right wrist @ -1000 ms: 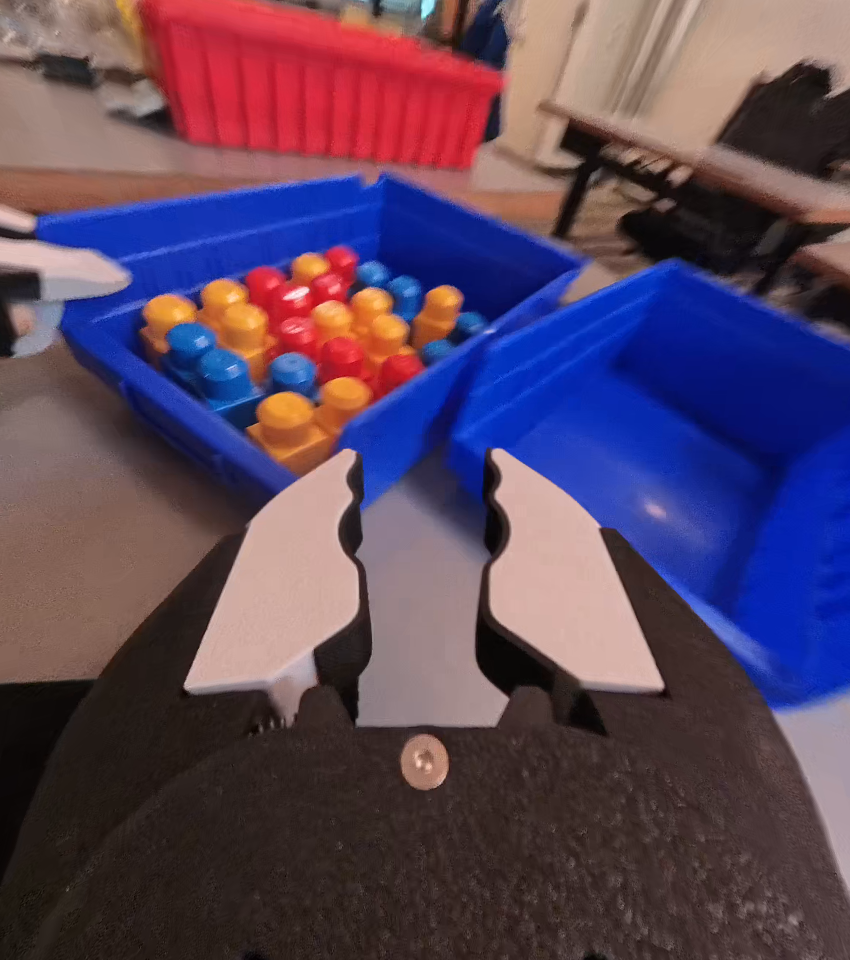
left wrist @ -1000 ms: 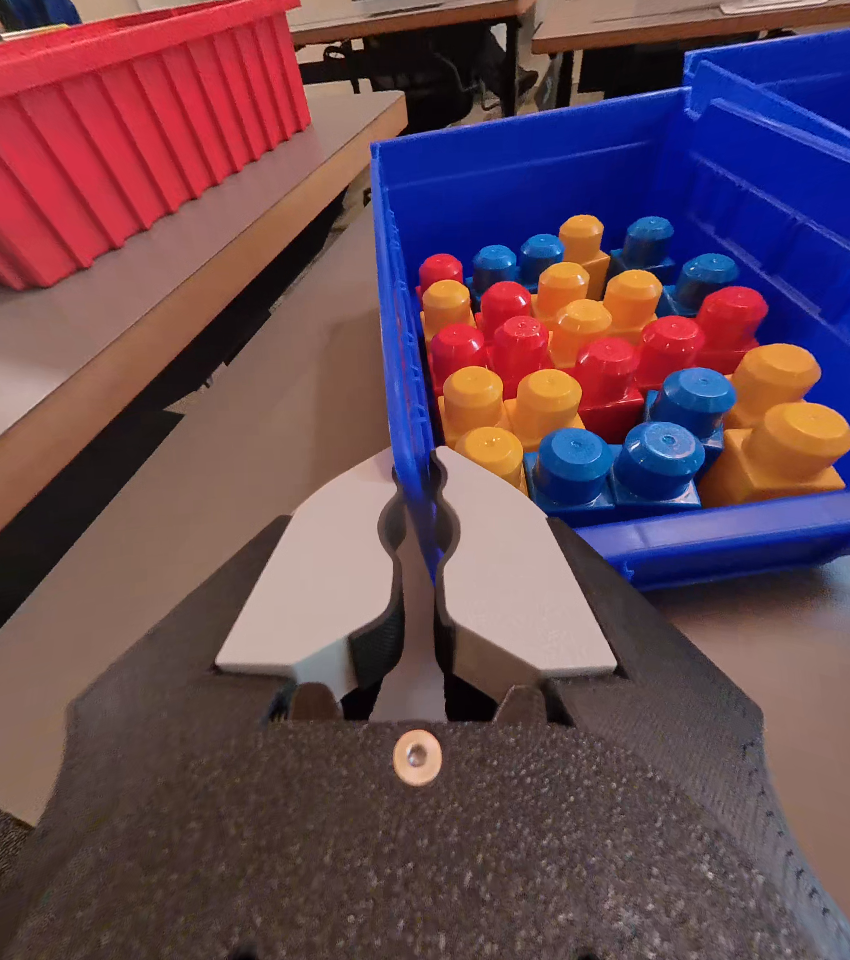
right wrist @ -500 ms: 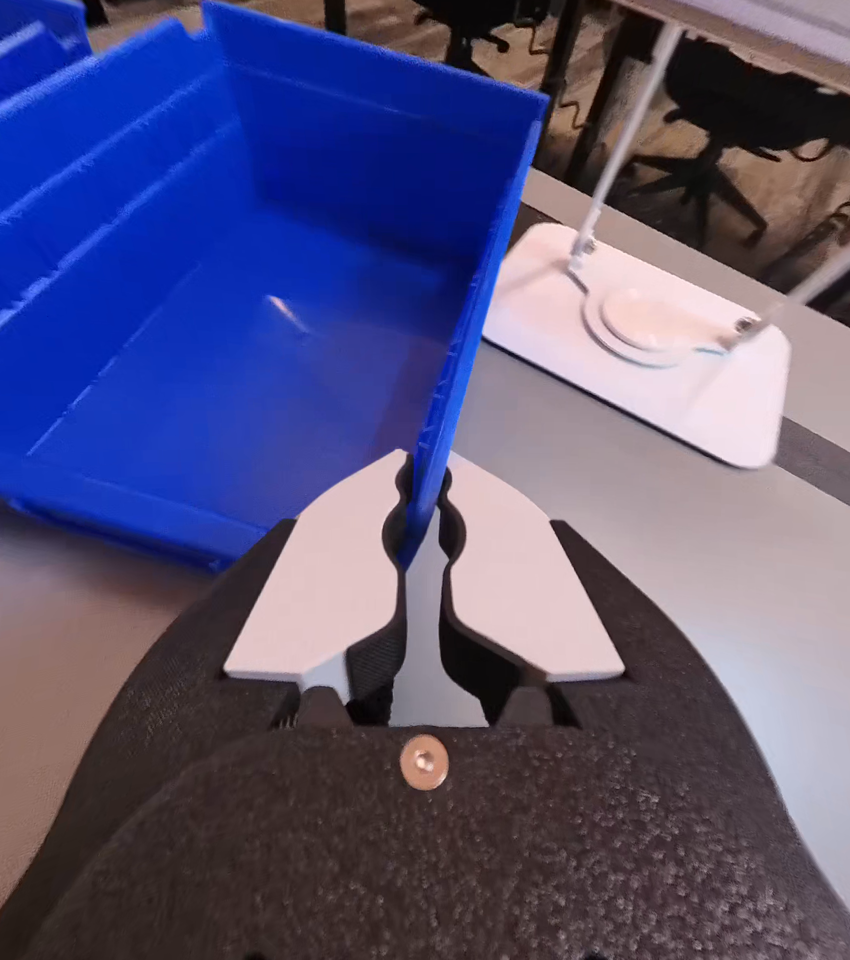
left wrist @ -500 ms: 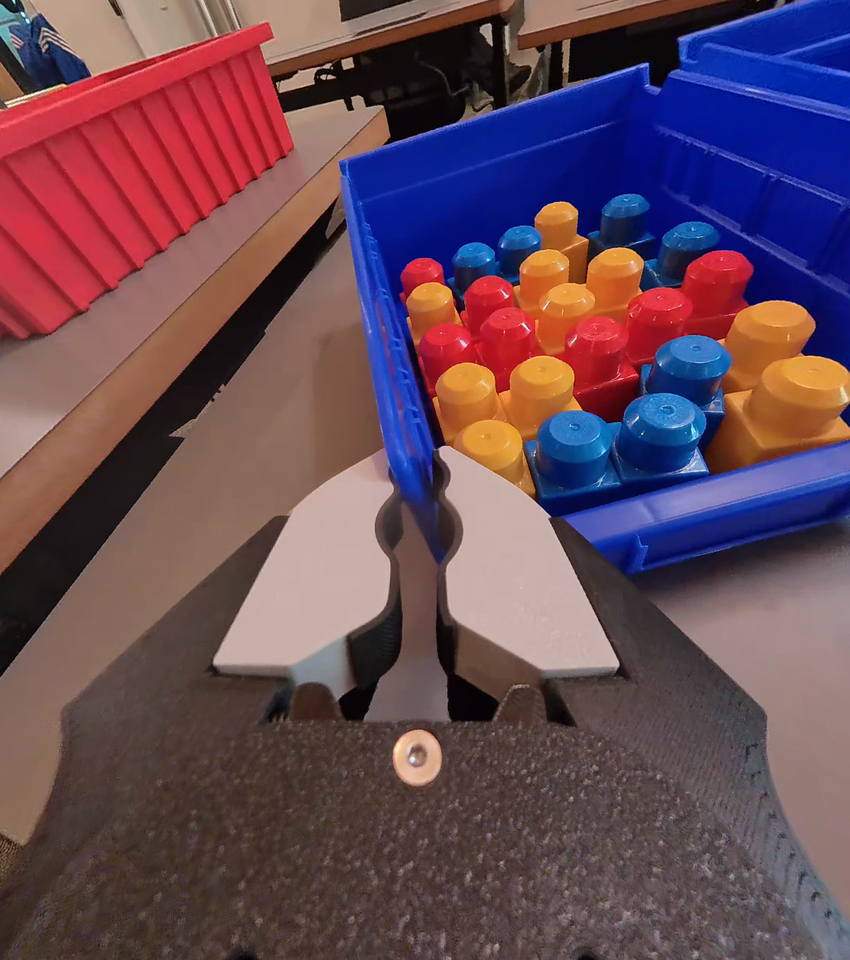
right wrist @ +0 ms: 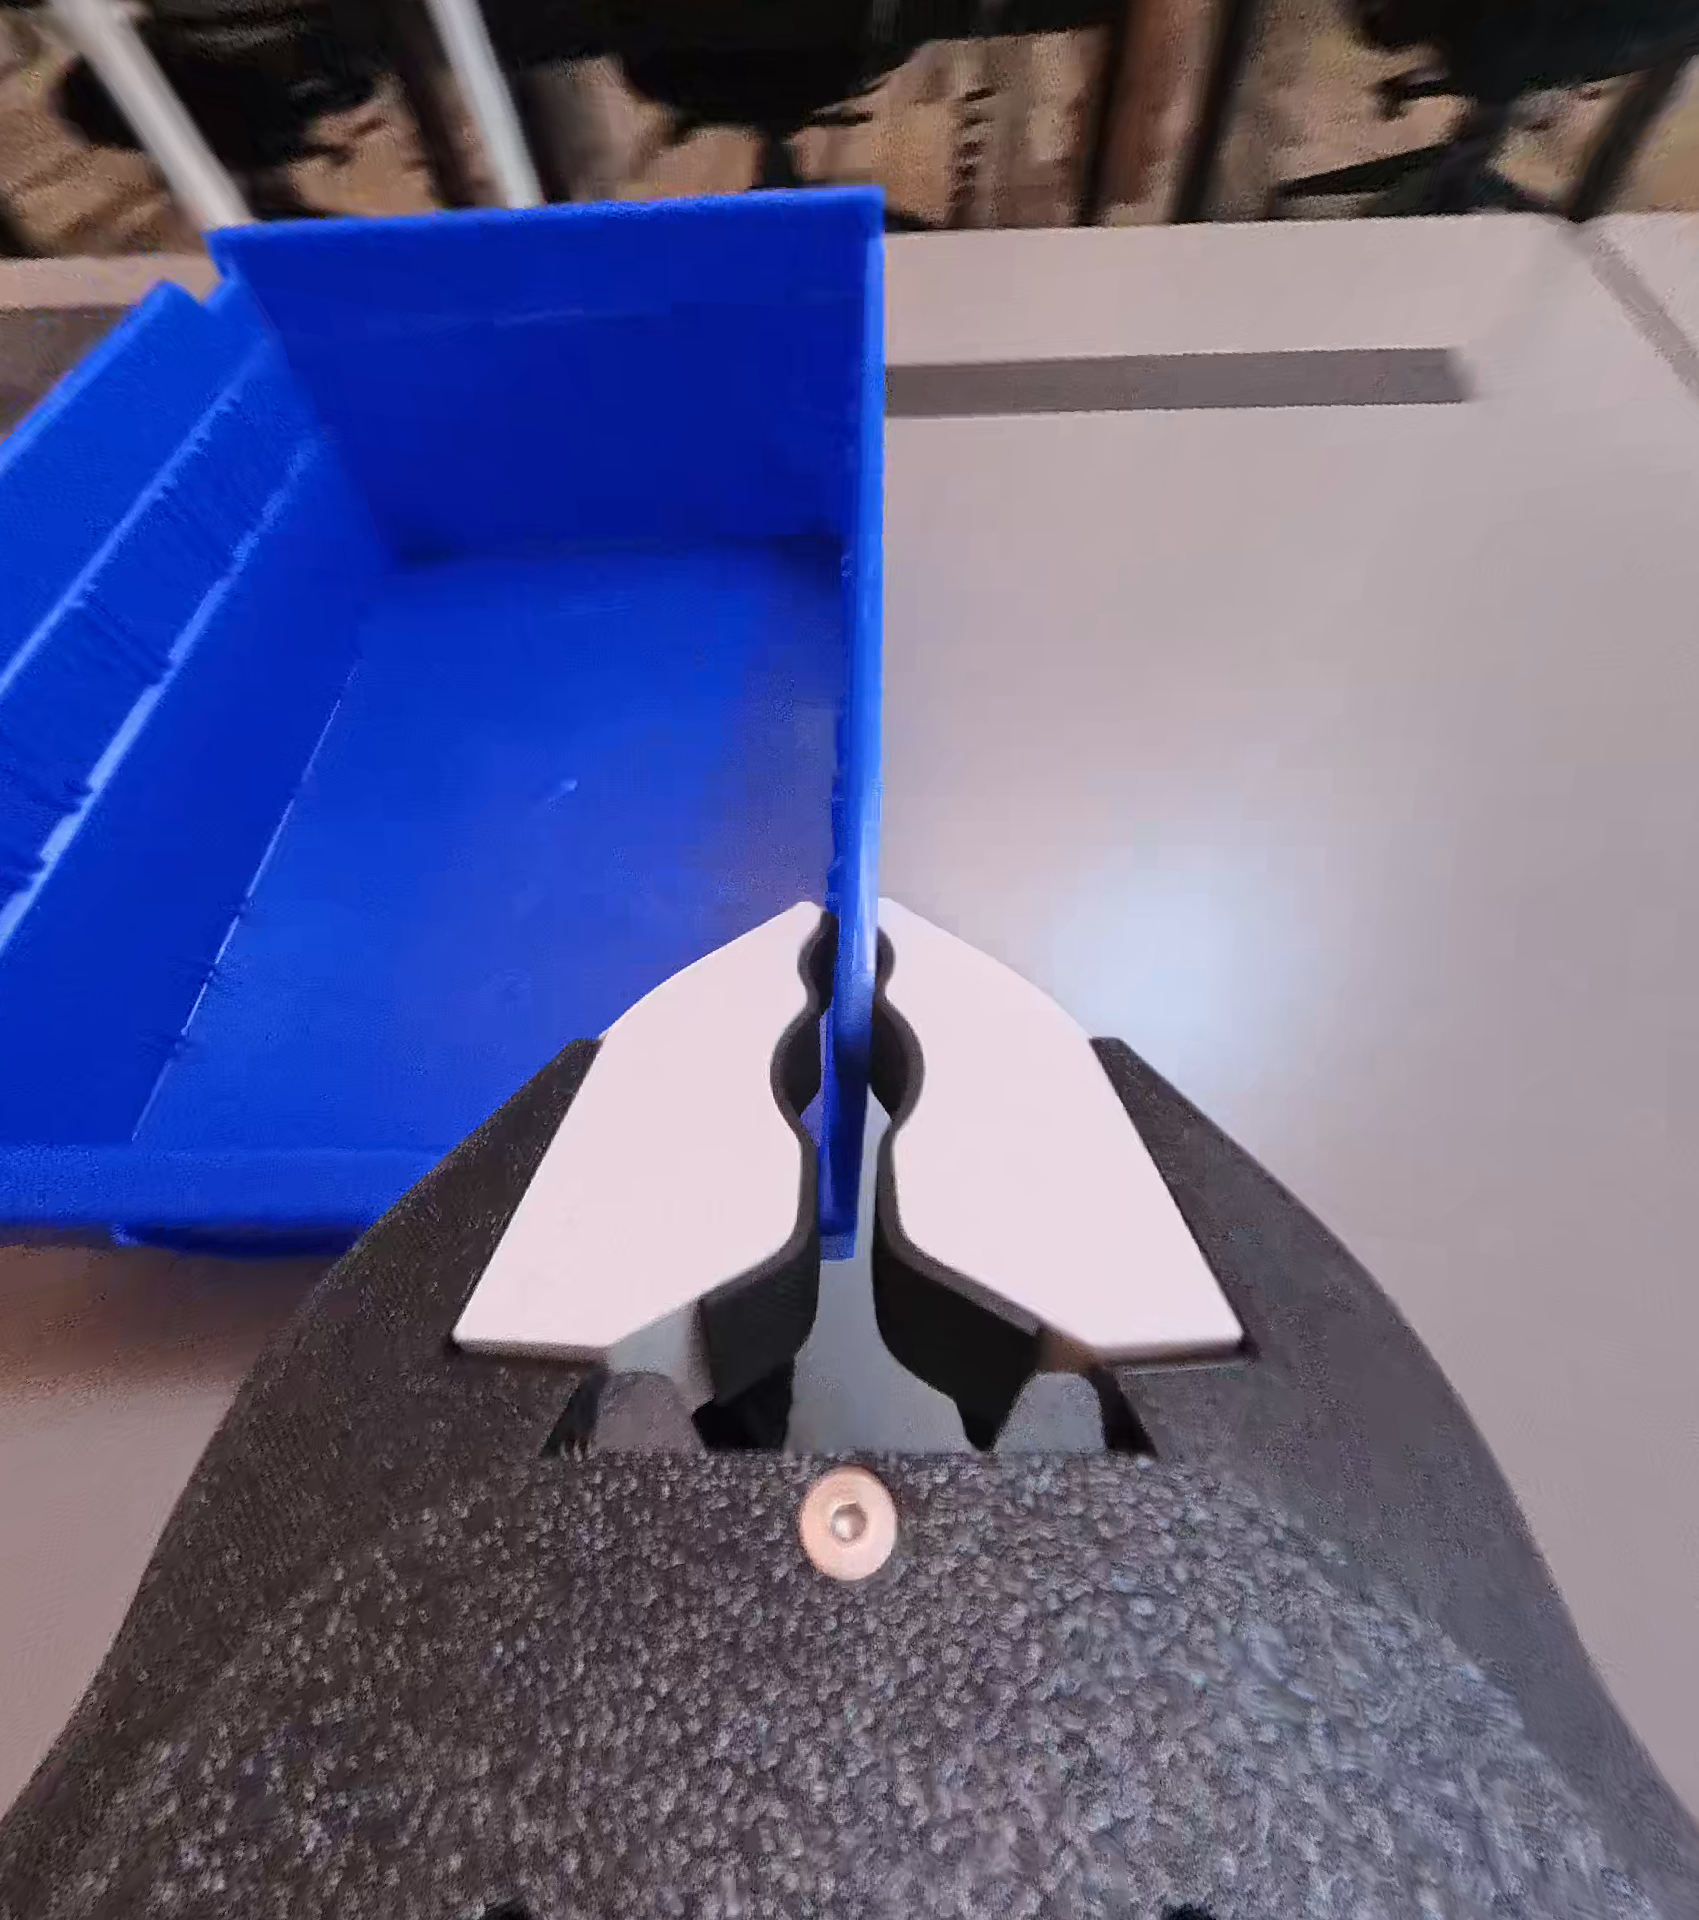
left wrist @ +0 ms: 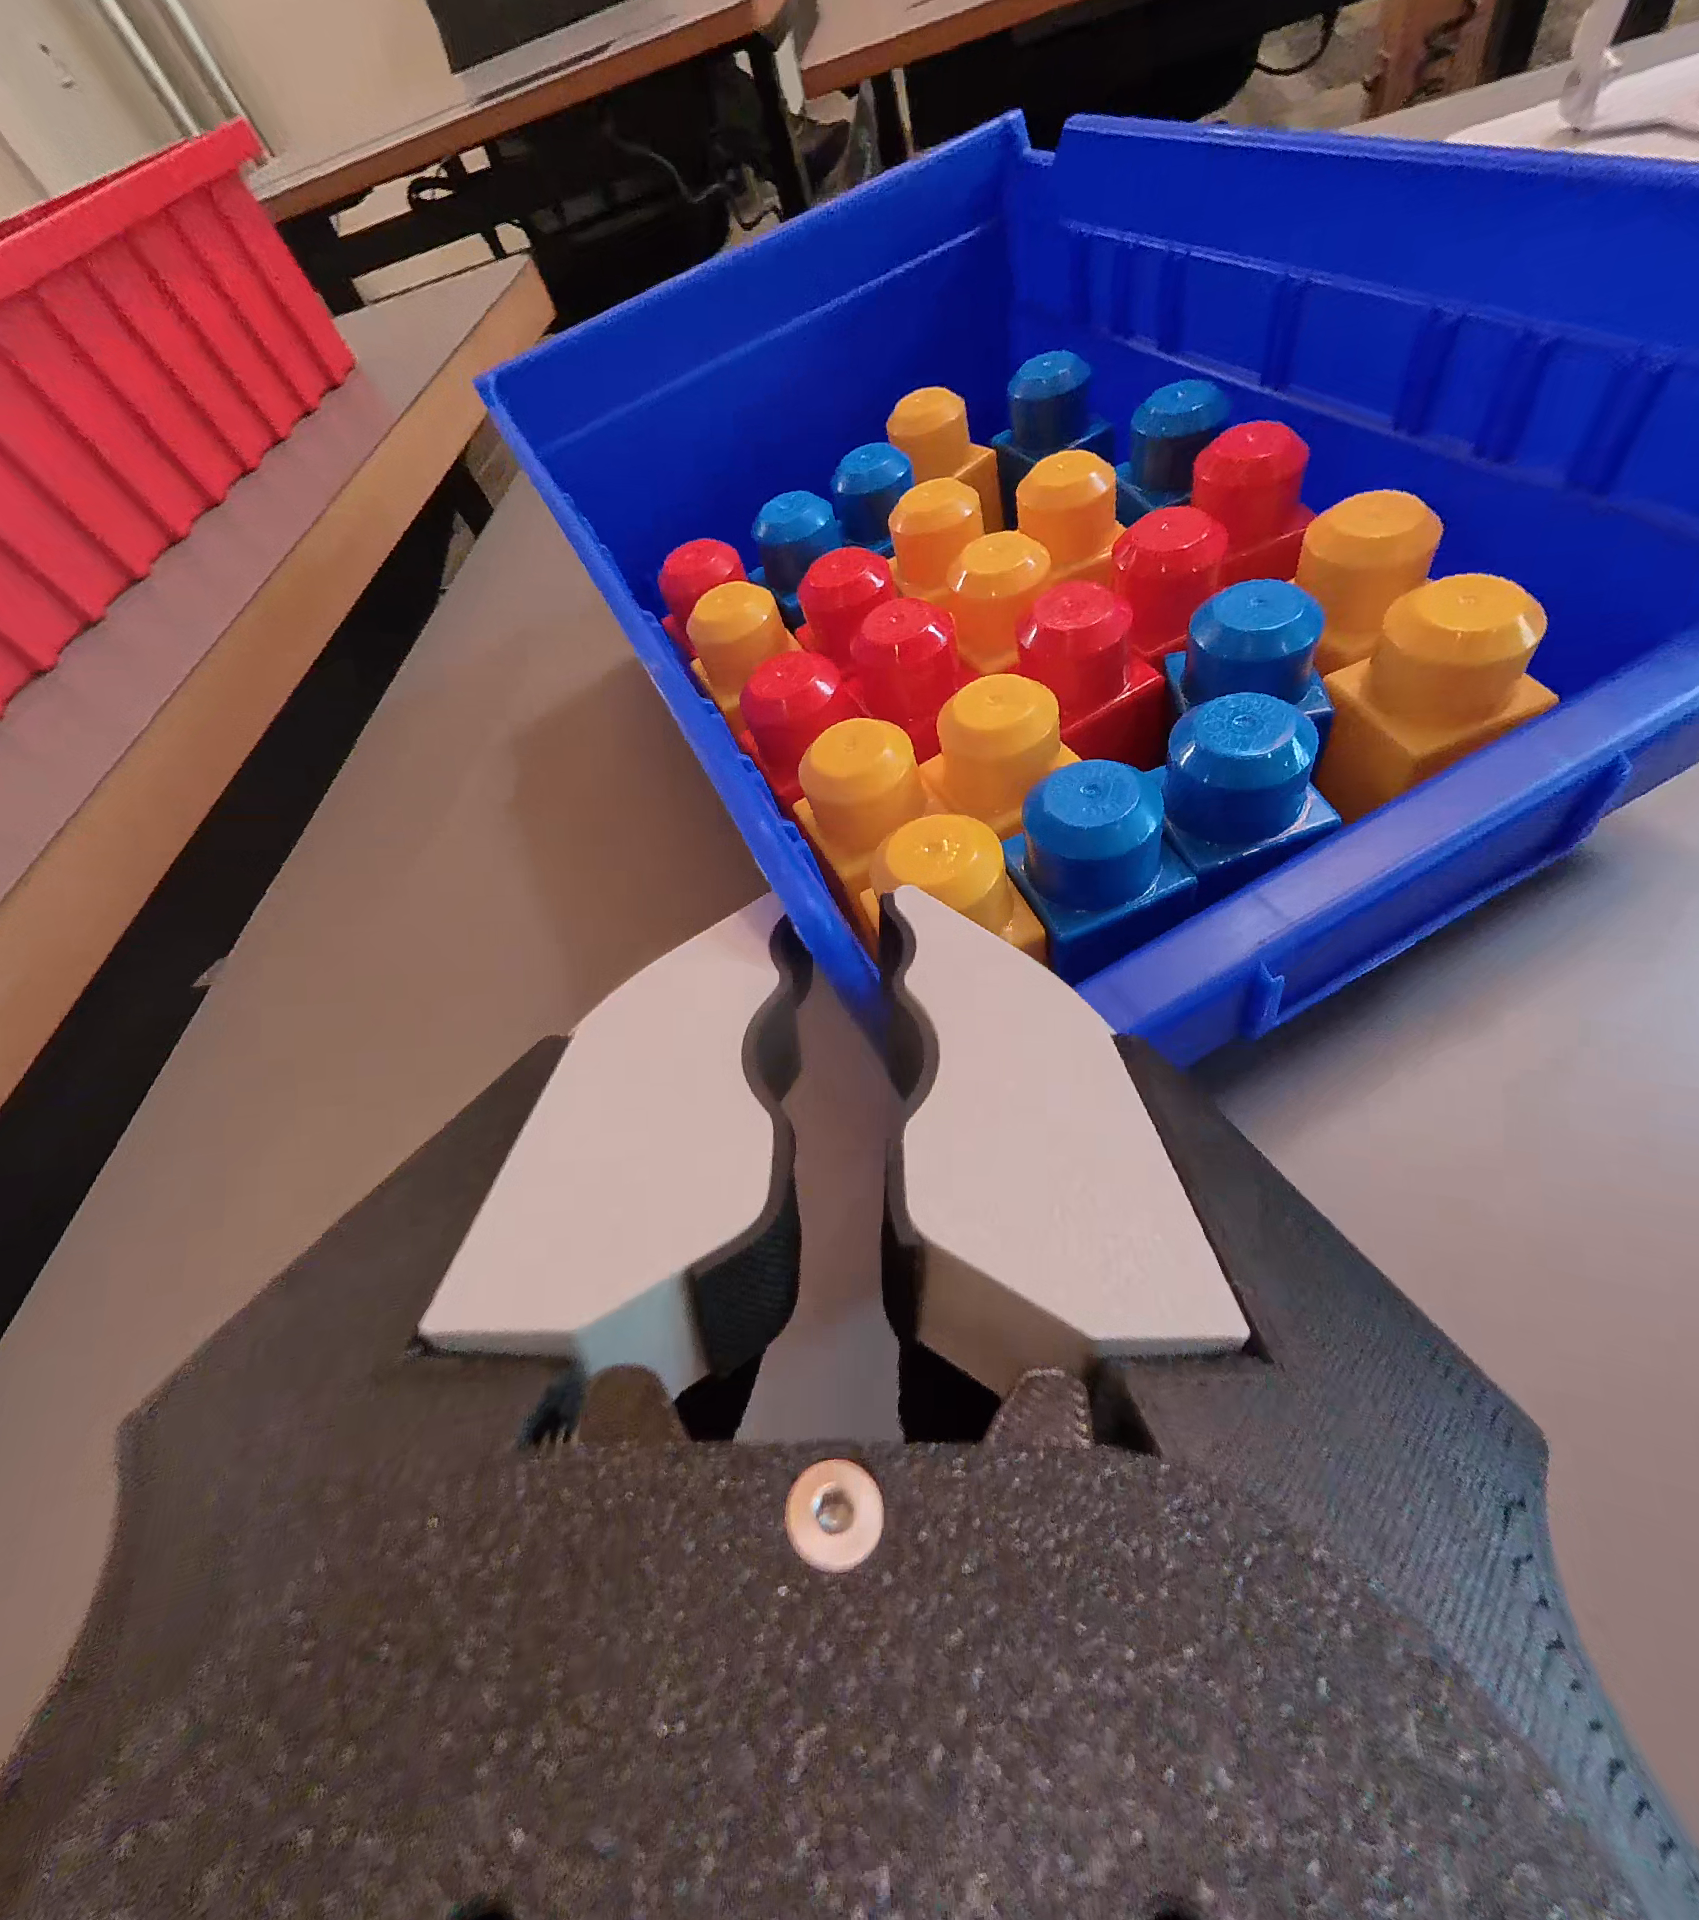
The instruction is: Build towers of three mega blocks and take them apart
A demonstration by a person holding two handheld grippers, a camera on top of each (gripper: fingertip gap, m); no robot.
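In the left wrist view a red ribbed bin (left wrist: 86, 416) sits far left on a neighbouring table (left wrist: 97, 831), and to its right, on the grey table (left wrist: 1499, 1195), stands a blue bin (left wrist: 1344, 312) packed with mega blocks (left wrist: 1032, 665): chunky single-stud pieces in red, yellow and blue, all upright with studs up, none stacked into a tower as far as can be seen. A yellow block (left wrist: 949, 862) fills the near left corner, two blue blocks (left wrist: 1094, 831) stand just to its right along the front wall, and a large yellow block (left wrist: 1447, 665) sits at the right end. The left gripper (left wrist: 834, 914) is nearly closed, its grey fingers (left wrist: 637, 1143) pinching the bin's left wall at the near corner, one finger outside and one inside beside the yellow block. In the right wrist view a second blue bin (right wrist: 149, 935) lies on the grey table with nothing in it, and the right gripper (right wrist: 850, 914) is narrowed onto that bin's right wall, which runs straight between the fingers (right wrist: 1021, 1143), gripped near the front corner.
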